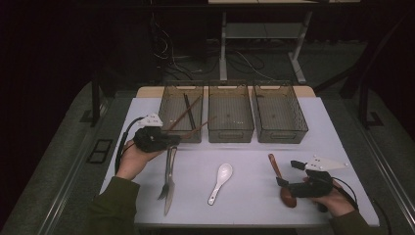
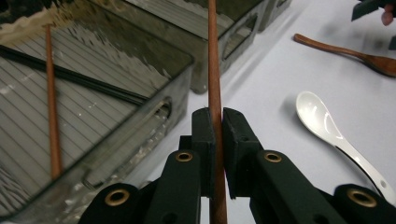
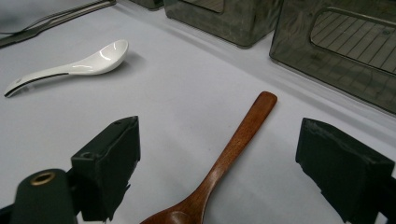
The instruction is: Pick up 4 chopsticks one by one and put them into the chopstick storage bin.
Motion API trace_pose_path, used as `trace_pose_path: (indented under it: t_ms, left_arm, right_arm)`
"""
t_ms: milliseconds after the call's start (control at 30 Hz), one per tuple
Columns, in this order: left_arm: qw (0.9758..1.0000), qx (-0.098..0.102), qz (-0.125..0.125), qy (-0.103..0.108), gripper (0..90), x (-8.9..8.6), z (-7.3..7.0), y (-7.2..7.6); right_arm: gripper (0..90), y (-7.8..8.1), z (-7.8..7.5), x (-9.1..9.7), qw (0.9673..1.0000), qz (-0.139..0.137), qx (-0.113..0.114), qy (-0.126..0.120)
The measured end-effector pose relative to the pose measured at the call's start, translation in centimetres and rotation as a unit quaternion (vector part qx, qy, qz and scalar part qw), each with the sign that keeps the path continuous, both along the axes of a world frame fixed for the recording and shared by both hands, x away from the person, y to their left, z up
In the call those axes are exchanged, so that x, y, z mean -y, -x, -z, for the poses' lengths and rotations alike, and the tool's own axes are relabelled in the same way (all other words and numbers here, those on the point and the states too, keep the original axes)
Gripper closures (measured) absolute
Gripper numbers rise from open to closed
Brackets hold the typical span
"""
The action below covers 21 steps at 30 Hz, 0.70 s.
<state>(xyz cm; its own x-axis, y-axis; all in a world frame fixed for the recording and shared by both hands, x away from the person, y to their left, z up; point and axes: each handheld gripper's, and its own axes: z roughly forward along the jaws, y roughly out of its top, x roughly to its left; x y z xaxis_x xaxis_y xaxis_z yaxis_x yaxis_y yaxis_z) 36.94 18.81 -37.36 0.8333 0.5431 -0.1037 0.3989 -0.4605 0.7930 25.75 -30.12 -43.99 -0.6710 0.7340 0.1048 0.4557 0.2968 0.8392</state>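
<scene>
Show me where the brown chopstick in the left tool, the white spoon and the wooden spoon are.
brown chopstick [image 2: 214, 70], left gripper view, on its shaft above the pads.
white spoon [image 1: 224, 171], high view, on its bowl.
wooden spoon [image 3: 243, 128], right gripper view, on its handle.

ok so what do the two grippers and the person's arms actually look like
Both are handheld tools. The left gripper and right gripper have matte black linkage arms with brass-coloured pivot rings and blocky black jaw pads. In the high view each carries a pale grey three-cornered plate on top, with a black cable trailing back. The person wears olive-green sleeves.
</scene>
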Motion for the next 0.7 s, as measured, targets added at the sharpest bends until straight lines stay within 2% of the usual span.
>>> trace_pose_path:
  t_ms: [400,700]
  left_arm:
    - [0.9996,0.014,-0.023,-0.010,83.1,0.7,-2.3,-3.1]
    - [0.9975,0.011,-0.066,-0.025,83.3,1.3,-2.8,-6.1]
  right_arm:
    - [13.7,0.0,0.0,0.0,1.0000,0.000,-0.001,-0.001]
    - [13.7,0.0,0.0,0.0,1.0000,0.000,0.000,-0.001]
